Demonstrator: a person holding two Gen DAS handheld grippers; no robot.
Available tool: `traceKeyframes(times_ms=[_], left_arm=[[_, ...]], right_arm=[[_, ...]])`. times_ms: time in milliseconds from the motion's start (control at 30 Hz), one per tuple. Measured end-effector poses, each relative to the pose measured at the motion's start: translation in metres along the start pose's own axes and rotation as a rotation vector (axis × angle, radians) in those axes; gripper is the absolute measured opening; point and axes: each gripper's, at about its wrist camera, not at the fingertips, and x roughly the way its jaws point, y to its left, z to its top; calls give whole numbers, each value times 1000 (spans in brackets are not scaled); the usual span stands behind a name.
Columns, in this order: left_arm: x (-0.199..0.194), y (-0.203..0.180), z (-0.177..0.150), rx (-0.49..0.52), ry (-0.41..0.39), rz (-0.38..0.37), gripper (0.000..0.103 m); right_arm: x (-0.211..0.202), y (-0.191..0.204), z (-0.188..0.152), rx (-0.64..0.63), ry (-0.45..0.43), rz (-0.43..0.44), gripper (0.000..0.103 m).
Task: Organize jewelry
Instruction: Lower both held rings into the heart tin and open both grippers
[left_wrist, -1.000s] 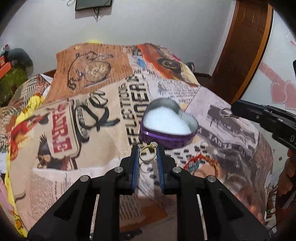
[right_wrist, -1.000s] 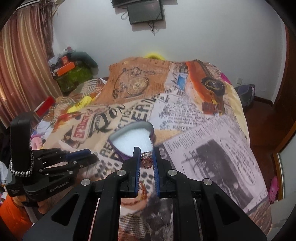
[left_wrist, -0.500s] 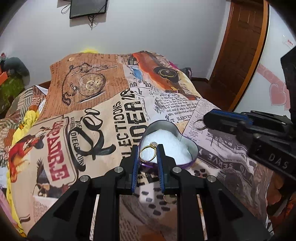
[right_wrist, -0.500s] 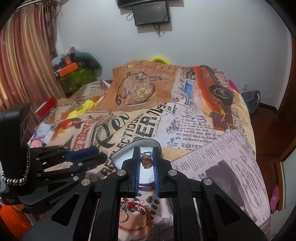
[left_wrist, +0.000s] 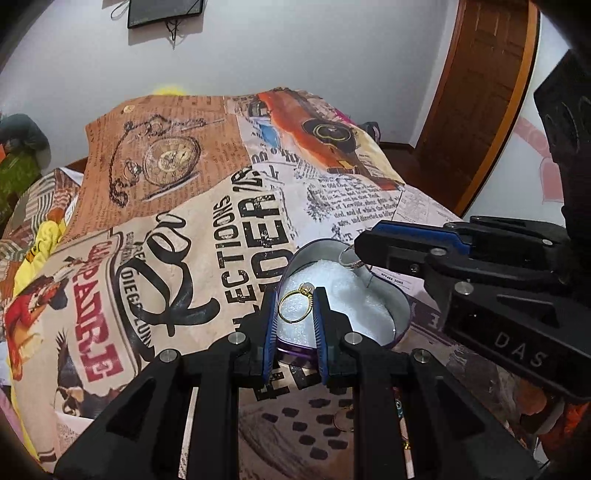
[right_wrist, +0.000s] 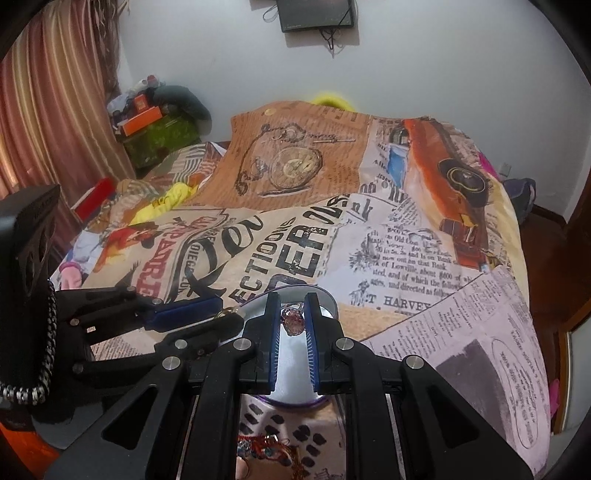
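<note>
Both tools have moved in over the heart tin (left_wrist: 400, 314): the left tool (left_wrist: 295, 308) grips the gold ring (left_wrist: 294, 307), the right tool (right_wrist: 291, 321) pinches the stone ring (right_wrist: 292, 322), apparently ready to drop.

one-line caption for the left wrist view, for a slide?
Left gripper holds a gold ring over the white-lined heart-shaped tin as the right gripper brings a silver ring.

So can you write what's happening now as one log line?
left gripper: shut on gold ring | right gripper: shut on purple-stone ring | both over heart tin
</note>
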Motion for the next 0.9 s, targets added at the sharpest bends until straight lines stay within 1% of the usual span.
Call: traceKeyframes(times_ms=[133,433,633,800,900], left_arm=[[6,4,0,-15,11,-8,18],[6,2,1,-1,9,-1,18],[3,0,0,12,10,7,18],[-7,-2,-1,18,4,17,18],[-15,-2,-1,16,-3,27,18]], right_arm=[[7,-4,-1,14,19,10,11],[22,-9,-5,38,66,31,12],[20,-7,-6,30,73,35,12],[17,-7,-4,36,78,43,12],[10,-7,-3,40,72,41,14]])
